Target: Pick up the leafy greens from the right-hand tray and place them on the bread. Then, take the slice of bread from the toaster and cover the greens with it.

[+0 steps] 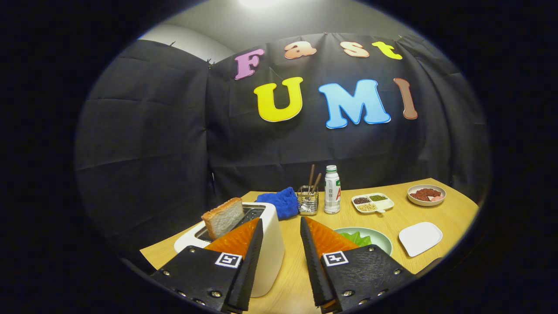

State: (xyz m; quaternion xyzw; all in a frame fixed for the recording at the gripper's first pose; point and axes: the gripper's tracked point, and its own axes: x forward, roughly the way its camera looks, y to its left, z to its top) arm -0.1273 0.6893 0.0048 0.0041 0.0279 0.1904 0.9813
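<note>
A handheld gripper looks across a wooden table toward a black cloth wall, its two fingers spread apart with nothing between them and only bare tabletop showing in the gap. Taking the gap between the fingertips as the clock centre, a white toaster sits at about eight o'clock, partly hidden behind the left finger, with a slice of bread standing upright in its slot. At about four o'clock, tucked behind the right finger, a pale green plate holds the greens; only a few leaves show past the finger. Further round at three o'clock lies a white square plate, which looks empty. Near twelve and one o'clock, well beyond the fingers, stand a blue cloth, a wire holder with sticks, a bottle, a divided dish of small foods and a bowl. The base bread cannot be made out. The step in hand appears to be the approach to the greens. To do it well, the gripper should probably swing toward four o'clock, stay open, come down over the leaves, and pinch them low and gently so they lift without tearing or dragging the plate.
</note>
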